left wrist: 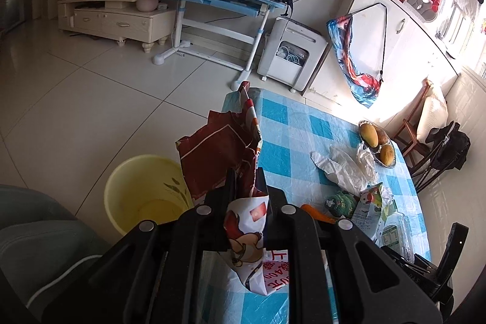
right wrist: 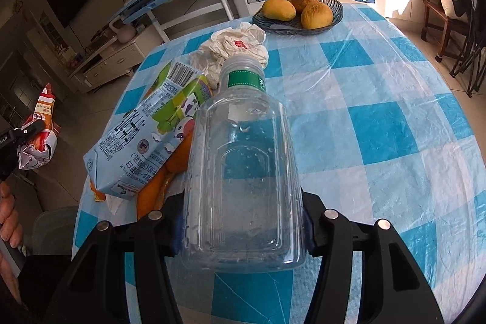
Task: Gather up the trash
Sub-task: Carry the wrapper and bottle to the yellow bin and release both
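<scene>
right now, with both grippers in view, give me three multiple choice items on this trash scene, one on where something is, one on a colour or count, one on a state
1. Where is the yellow bin?
A. on the table
B. on the floor beside the table
C. on the blue desk

2. How many mangoes lie in the fruit bowl?
A. one
B. three
C. five

3. What is the right gripper doing?
A. shut on the clear plastic bottle
B. open over the milk carton
C. shut on the white plastic bag

Answers: 1 B, the bin stands on the tiles by the table's edge. 2 B, three fruits show. 3 A, the bottle sits clamped between its fingers.
</scene>
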Demonstrator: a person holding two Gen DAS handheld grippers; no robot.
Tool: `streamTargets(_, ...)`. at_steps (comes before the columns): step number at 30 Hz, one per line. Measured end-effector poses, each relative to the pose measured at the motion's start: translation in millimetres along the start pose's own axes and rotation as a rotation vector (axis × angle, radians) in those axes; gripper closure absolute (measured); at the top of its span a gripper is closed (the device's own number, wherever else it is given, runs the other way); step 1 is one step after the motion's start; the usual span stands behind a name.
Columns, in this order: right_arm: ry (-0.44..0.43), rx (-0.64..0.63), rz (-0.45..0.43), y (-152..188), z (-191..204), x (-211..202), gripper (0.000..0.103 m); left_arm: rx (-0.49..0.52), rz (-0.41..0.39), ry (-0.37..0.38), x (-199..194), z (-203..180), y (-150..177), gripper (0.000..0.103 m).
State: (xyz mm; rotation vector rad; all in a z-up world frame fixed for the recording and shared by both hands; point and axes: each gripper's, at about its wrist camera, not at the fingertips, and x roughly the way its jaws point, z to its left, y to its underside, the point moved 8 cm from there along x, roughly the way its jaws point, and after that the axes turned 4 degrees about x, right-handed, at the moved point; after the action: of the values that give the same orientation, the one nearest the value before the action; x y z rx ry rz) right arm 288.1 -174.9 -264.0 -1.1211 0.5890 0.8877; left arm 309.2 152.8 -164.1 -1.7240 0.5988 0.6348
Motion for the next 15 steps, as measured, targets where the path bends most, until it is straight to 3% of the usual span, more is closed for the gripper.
streamTargets(6,-0.194,0.203,0.026,-1,-16,-4,0.048,0.028,-0.014,-0.029,-1,-6,0,0.090)
streamTargets(9,-0.302,0.310,-0.005,-5,-25,-14,0.048,0.055,-0.026,-0.062,-3,-5,-1,0.090)
streamTargets(15,-0.408,0.309,-0.102,-20,-13,-44,0.048,0.055,-0.028,-0.097,-2,2,-3,0.090)
